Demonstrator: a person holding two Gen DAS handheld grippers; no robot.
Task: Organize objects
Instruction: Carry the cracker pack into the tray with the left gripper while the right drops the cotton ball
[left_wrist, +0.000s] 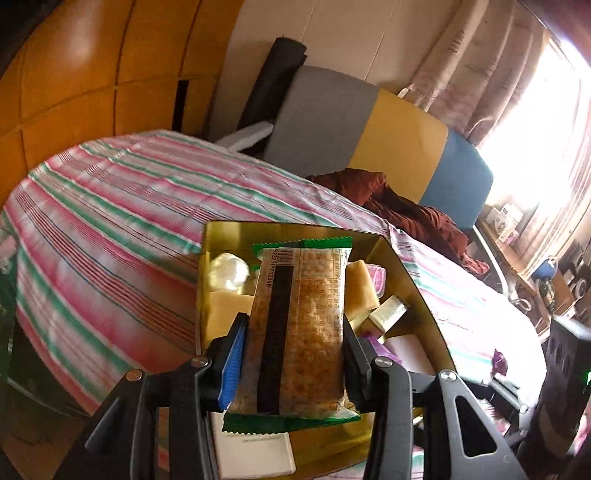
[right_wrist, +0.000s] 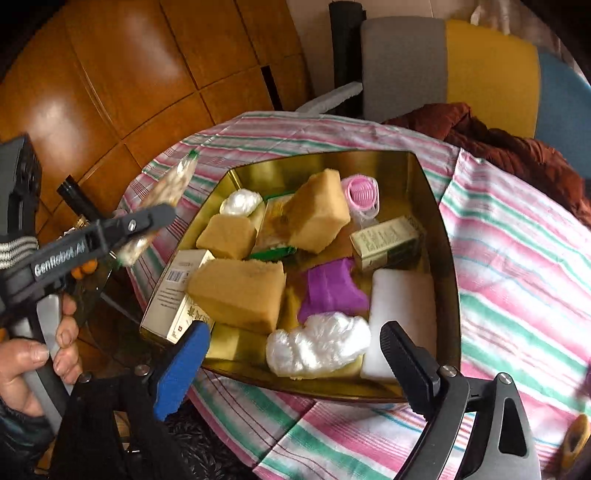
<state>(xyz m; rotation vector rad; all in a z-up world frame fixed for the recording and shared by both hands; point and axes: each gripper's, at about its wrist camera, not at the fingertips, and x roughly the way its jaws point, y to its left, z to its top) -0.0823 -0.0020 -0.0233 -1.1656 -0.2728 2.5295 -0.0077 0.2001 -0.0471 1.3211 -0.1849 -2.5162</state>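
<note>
A snack packet (left_wrist: 299, 332) with green crimped ends and a black stripe is clamped between the pads of my left gripper (left_wrist: 295, 321), which is shut on it above the gold tin box (left_wrist: 221, 236). From the right wrist view, that same left gripper (right_wrist: 147, 225) holds the packet (right_wrist: 166, 195) just left of the tin (right_wrist: 424, 173). Inside the tin lie yellow sponge blocks (right_wrist: 240, 291), white plastic wads (right_wrist: 317, 343), a purple piece (right_wrist: 332, 288), a white foam block (right_wrist: 402, 295) and small cartons (right_wrist: 388, 240). My right gripper (right_wrist: 295, 332) stands open over the tin's near edge, holding nothing.
The tin rests on a pink, green and white striped cloth (right_wrist: 517, 258). A brown garment (right_wrist: 498, 144) lies at the back right before a grey, yellow and blue chair back (right_wrist: 491, 66). Wooden panels (right_wrist: 110, 74) stand behind. A person's hand (right_wrist: 44, 354) grips the left handle.
</note>
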